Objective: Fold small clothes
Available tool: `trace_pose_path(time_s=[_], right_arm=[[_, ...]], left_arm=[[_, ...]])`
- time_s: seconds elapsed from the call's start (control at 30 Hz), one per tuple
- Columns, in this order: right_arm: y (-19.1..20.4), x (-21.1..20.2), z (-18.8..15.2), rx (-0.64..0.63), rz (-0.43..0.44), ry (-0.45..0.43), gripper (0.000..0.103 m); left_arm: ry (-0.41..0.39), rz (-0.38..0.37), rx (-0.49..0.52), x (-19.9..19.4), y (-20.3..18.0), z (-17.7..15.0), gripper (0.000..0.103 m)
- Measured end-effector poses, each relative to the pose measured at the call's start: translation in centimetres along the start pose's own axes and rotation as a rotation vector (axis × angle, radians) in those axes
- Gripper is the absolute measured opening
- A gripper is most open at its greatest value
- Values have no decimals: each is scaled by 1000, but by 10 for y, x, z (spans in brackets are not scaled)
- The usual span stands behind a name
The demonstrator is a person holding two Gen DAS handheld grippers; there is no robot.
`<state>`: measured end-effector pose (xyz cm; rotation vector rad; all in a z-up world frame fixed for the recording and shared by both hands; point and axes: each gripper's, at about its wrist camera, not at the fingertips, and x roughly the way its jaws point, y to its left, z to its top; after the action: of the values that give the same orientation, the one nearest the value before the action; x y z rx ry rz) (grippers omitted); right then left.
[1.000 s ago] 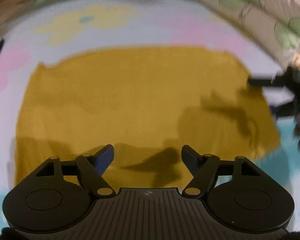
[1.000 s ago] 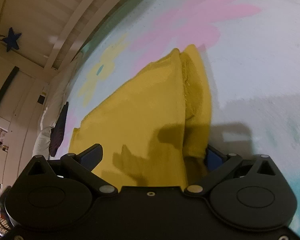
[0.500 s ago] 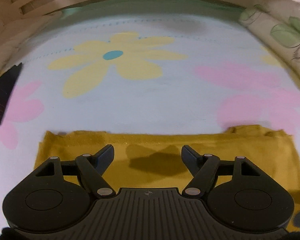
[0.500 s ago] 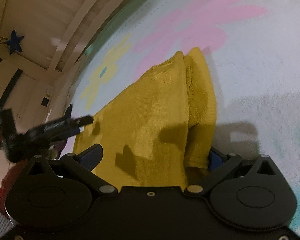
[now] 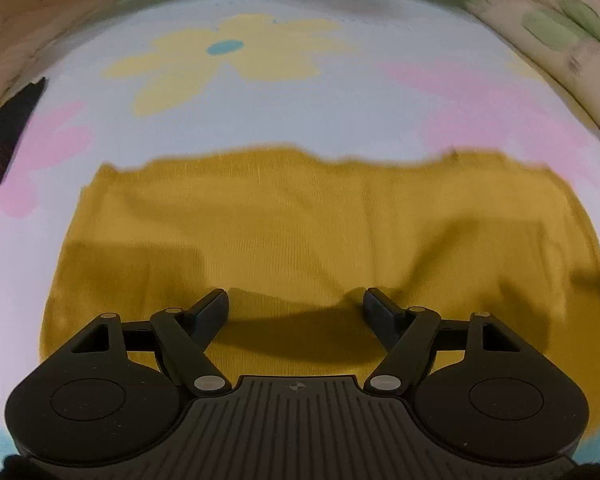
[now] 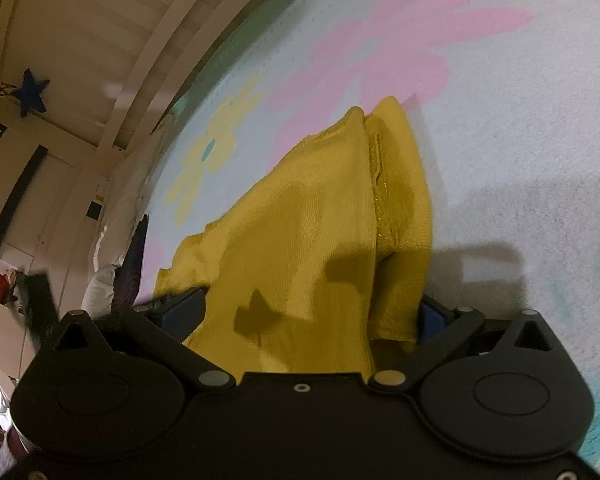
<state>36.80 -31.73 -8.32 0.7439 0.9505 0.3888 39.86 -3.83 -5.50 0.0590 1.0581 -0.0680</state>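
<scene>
no readable labels on my feeds | my left gripper (image 5: 296, 306) tipped steeply down over the mustard garment (image 5: 300, 232), jaws spread, nothing pinched | my right gripper (image 6: 306, 314) straddles its bunched corner (grip unclear, can't tell) | garment spread on the flowered blanket (image 5: 260, 120)

The left gripper (image 5: 296, 308) points steeply downward, its jaws spread wide with nothing pressed between them. The right gripper (image 6: 300, 312) tilts down more gently, its jaws also wide apart.
</scene>
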Motion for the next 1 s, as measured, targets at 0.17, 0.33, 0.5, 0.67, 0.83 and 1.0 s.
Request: trace_pose_path(time_s=[0.17,0.33,0.5,0.67,0.83,1.0], right_arm=[[0,0,-1,6,-1,-24,103],[5,1,-2,2,-22,-34,103],[6,0,-4,-8,-29,-35,103],[6,2,-2,3,-22,-34,103],[5,4,0,5,-13,-40,103],[4,5,3,27,0,-41,103]], left_arm=[[-13,-33,31,-23,14,-27,73],[-68,-20,-17,-23,28,-5,73],[-66,-3,27,8,20,23,73],[-78,30,0,39,16,56,78],[-51,43,-115,44,32,80,76],[-81,-2,-108,3,48,55,75]])
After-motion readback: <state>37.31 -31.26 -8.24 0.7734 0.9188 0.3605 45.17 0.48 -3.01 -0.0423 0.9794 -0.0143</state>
